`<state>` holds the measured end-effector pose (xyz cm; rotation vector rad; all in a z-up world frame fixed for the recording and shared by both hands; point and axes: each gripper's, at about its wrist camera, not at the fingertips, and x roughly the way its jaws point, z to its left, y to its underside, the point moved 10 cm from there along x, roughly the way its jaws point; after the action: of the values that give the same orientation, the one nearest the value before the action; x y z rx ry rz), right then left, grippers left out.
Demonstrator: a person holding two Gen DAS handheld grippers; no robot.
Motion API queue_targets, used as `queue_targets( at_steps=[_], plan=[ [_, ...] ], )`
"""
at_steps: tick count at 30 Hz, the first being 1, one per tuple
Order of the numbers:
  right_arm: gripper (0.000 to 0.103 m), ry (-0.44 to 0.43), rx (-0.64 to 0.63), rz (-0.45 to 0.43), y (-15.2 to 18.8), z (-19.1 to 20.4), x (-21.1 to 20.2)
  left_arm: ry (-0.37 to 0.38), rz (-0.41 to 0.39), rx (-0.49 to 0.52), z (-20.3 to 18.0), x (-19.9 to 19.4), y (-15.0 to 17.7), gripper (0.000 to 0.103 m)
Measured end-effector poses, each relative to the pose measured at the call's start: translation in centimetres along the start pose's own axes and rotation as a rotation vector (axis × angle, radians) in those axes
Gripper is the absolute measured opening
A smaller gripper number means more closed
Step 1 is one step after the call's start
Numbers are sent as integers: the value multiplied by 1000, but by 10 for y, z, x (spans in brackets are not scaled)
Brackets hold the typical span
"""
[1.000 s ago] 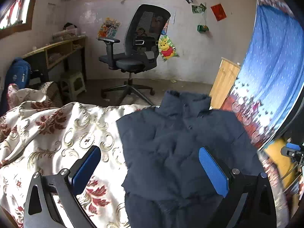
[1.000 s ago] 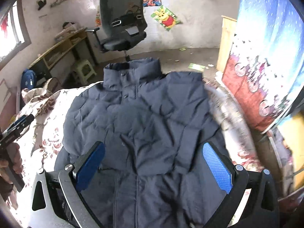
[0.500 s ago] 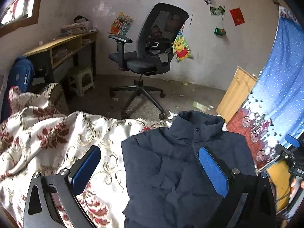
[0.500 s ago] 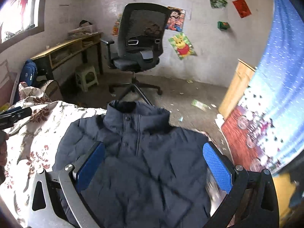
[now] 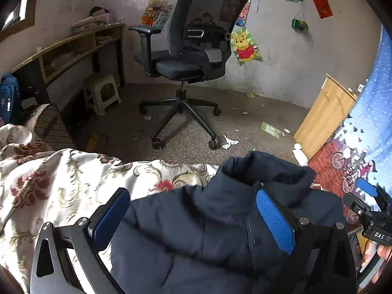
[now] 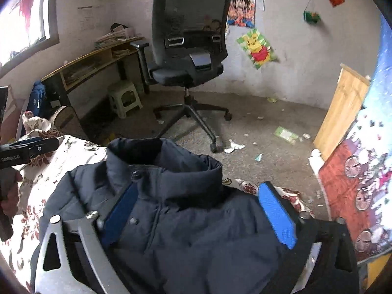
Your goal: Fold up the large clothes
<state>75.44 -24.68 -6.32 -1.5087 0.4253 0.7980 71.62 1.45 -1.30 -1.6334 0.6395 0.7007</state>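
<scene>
both grippers have travelled forward along the navy puffer jacket (image 6: pixel 196 232) over the last second: a second ago each camera looked down on the whole chest and the folded-in sleeves, and now only the collar (image 6: pixel 161 161) and shoulders fill the lower part of each view, with the office chair (image 5: pixel 191 56) and the littered floor (image 5: pixel 245 122) looming large beyond. the jacket itself has not visibly shifted; it lies front-up on the floral bedspread (image 5: pixel 49 183), collar standing and pointing toward the chair, near the bed's far edge.

the left gripper (image 5: pixel 193 220) hangs over the jacket's left shoulder with its fingers spread wide and nothing between them; one blue pad sits over the bedspread, the other over the placket by the collar. the right gripper (image 6: pixel 198 215) is likewise released, its fingers straddling the collar base and right shoulder. whether the pads touch the fabric i cannot tell.

judging from this, the sleeves look already tucked and the hands are lining up at the shoulder line, probably to pinch both shoulders and bring the top down over the body. the grasp is not yet made, and puffy fabric may slip from a shallow pinch.
</scene>
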Motion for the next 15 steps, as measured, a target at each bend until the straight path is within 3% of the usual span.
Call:
queue_targets(
  at_steps=[3, 10, 11, 13, 15],
  plan=[
    [78, -48, -26, 21, -4, -1, 27, -13, 16, -1, -8, 25, -7, 103],
    [77, -144, -67, 52, -9, 7, 74, -56, 50, 69, -30, 72, -14, 101],
    [76, -151, -59, 52, -9, 6, 79, -57, 57, 72, -32, 76, -13, 98],
    [64, -171, -47, 64, -7, 6, 89, -54, 82, 75, -38, 86, -10, 89],
    [54, -178, -52, 80, -3, 7, 99, -48, 109, 76, -42, 95, -8, 65]
  ],
)
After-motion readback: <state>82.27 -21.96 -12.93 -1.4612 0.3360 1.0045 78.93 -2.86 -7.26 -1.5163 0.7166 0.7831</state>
